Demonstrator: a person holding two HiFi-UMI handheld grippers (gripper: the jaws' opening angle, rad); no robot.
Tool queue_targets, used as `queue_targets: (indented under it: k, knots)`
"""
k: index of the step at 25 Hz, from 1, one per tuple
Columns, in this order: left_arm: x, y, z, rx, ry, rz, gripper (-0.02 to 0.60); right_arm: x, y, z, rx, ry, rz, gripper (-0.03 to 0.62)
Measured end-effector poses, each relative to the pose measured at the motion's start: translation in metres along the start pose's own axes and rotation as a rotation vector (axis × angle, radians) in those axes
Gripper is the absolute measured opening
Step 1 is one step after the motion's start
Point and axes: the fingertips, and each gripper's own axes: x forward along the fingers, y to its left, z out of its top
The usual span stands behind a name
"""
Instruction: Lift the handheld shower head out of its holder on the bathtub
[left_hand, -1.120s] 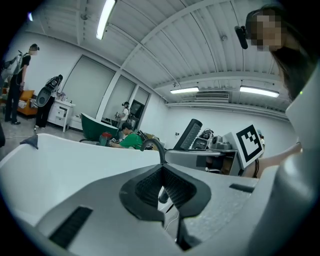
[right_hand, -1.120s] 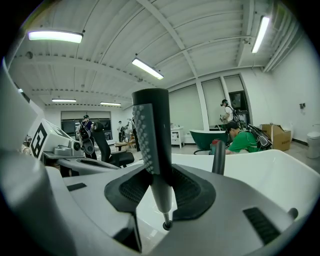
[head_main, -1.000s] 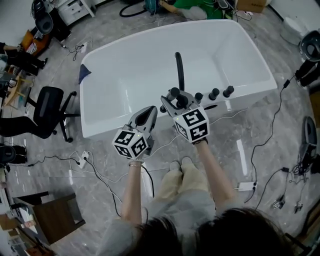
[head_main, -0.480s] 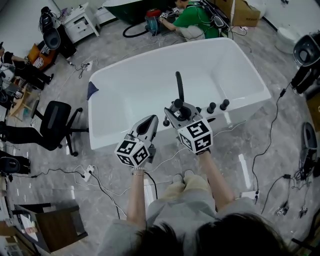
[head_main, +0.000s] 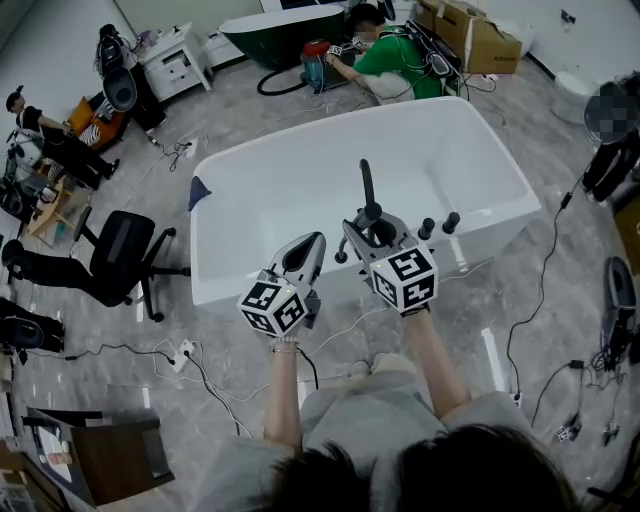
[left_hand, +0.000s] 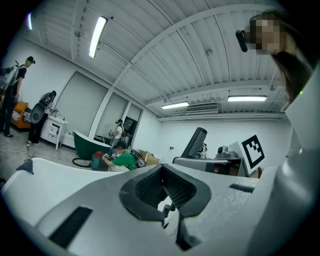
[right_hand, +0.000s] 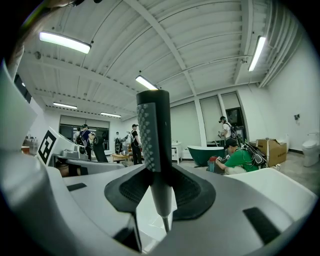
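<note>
The black wand-shaped shower head (head_main: 366, 186) stands upright over the white bathtub (head_main: 250, 170), held by its lower end in my right gripper (head_main: 372, 232), clear of the tub rim. In the right gripper view the dotted spray face (right_hand: 148, 131) rises between the dark pads (right_hand: 192, 196), and the right gripper (right_hand: 160, 192) is shut on its thin stem. My left gripper (head_main: 306, 250) hovers beside it on the left, shut with nothing in it (left_hand: 162, 192). From the left gripper view the shower head (left_hand: 195, 142) shows to the right.
Black faucet knobs (head_main: 438, 225) line the tub's near rim, right of my hands. A person in green (head_main: 395, 55) crouches beyond the tub near a dark green tub (head_main: 280, 25). An office chair (head_main: 120, 250) stands to the left. Cables (head_main: 190, 360) trail over the floor.
Both grippers have risen together, and the shower head has gone up with the right one, farther above the tub rim and knobs. The jaws look the same.
</note>
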Motion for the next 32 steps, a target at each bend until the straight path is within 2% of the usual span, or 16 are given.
queue_targets:
  k: [12,32]
  knots:
    - [-0.021,-0.028,0.031,0.086,-0.025,-0.054,0.005,-0.032,0.021,0.046,-0.014,-0.106,0.0,0.132]
    - [-0.032,-0.036,0.043,0.111,-0.051,-0.11,0.005,-0.043,0.035,0.05,-0.017,-0.135,-0.041,0.133]
